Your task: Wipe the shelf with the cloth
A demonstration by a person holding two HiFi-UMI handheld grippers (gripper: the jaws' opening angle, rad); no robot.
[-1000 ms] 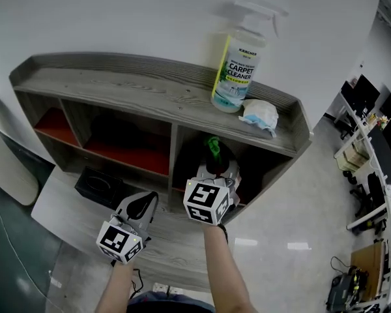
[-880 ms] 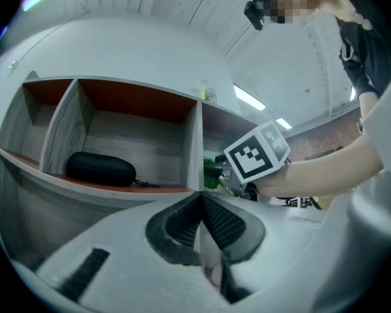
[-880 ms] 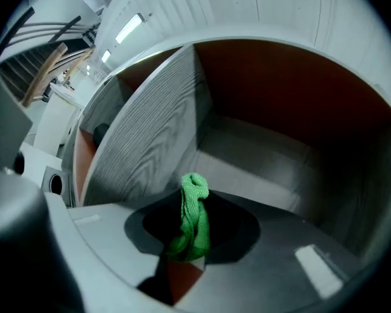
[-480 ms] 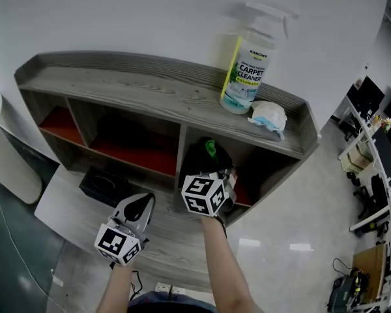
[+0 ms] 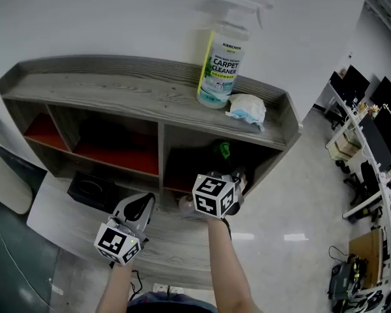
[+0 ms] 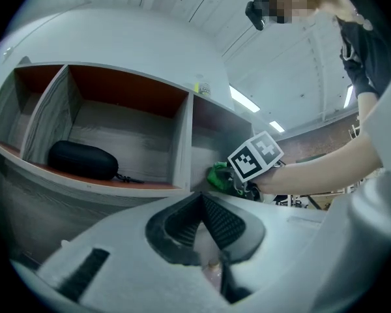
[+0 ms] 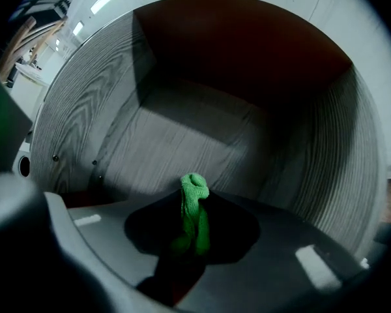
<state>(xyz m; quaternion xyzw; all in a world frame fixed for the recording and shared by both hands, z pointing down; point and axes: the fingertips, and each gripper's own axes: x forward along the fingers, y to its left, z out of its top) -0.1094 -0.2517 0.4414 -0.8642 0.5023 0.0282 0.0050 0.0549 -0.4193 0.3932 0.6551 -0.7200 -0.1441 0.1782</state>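
The cloth point(image 7: 195, 188) is green. The right gripper point(image 7: 194, 208) holds it tight, with both jaws pressed on it. A small end of the cloth pokes out past the jaw tips.

The right gripper reaches into the right box of the shelf point(image 5: 117, 93). The right gripper view looks into this box. It has grey wood sides and a dark red back. The cloth is in the box too. I cannot tell if it touches the wood.

The left gripper point(image 6: 201, 199) is closed, with its jaws together at the tips. Nothing is between them. In the head view it hangs low and to the left of the right gripper, outside the boxes. It points at the shelf.

The shelf is grey wood and stands against a white wall. On its top stands a spray bottle point(image 5: 218, 64), upright, near the right end. Just beside the bottle, on its right, lies a white crumpled wipe point(image 5: 246, 107).

A black case point(image 6: 83, 160) lies in another box of the shelf, to the left of the cloth. A wood wall stands between that box and the one with the cloth.
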